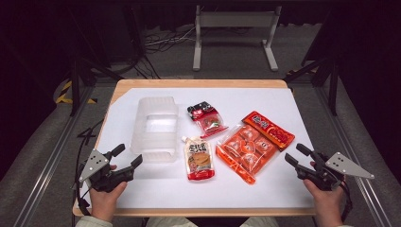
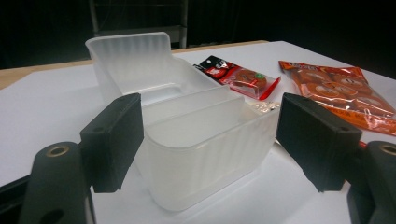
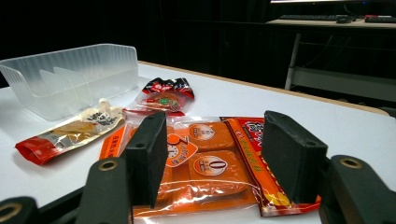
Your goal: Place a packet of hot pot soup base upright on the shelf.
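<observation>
High view: left tongs (image 1: 126, 155) and right tongs (image 1: 296, 154) gape empty at the surface's near corners. Left gripper view: clear bin (image 2: 187, 126) stands just ahead. Right gripper view: orange snack pack (image 3: 205, 163) lies ahead; pinch its near edge squarely.

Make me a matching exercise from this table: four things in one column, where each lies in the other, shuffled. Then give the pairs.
Things:
1. clear plastic bin
2. spouted pouch
3. small red and black packet
4. big orange bag of wrapped snacks

Places:
A. just ahead of the right hand-held gripper, whose jaws stand open
B. far side of the table, between the bin and the orange bag
C. ahead of the left hand-held gripper, whose jaws stand open
D. middle of the table, at the bin's near right corner

Pairs: 1-C, 2-D, 3-B, 4-A
</observation>
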Available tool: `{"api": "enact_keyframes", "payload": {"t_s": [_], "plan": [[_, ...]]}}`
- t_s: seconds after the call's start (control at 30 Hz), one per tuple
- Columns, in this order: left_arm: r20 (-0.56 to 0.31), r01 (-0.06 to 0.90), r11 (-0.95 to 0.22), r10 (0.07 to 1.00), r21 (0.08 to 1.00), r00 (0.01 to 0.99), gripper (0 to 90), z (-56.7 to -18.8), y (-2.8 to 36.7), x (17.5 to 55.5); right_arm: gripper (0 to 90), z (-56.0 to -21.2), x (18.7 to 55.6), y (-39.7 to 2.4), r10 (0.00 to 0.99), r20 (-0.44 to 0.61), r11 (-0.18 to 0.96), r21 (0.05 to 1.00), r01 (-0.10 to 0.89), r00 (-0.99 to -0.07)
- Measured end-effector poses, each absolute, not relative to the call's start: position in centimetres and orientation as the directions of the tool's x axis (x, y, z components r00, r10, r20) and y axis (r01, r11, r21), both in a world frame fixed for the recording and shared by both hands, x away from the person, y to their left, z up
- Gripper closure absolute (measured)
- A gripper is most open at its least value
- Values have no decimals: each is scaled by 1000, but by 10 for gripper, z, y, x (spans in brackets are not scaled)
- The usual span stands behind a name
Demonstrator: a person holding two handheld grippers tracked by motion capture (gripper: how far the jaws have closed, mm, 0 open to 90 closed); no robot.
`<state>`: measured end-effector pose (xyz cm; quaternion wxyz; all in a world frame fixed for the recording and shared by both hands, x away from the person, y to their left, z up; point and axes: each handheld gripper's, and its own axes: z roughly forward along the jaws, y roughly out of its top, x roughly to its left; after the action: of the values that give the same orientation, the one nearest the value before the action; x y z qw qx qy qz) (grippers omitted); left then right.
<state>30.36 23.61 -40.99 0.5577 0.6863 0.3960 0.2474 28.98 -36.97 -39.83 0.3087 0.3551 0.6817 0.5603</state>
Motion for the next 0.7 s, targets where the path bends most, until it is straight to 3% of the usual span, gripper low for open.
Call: {"api": "enact_keyframes", "payload": {"t_s": [0.47,0.7], "plan": [[-102,270,-65,821,961,562,238,-410,235,306,374,-385,312,-371,841,-10,112,981,156,-542],[-114,274,-51,826,960,552,238,-411,236,308,347,-375,335,-373,837,18,118,970,213,-547]]}}
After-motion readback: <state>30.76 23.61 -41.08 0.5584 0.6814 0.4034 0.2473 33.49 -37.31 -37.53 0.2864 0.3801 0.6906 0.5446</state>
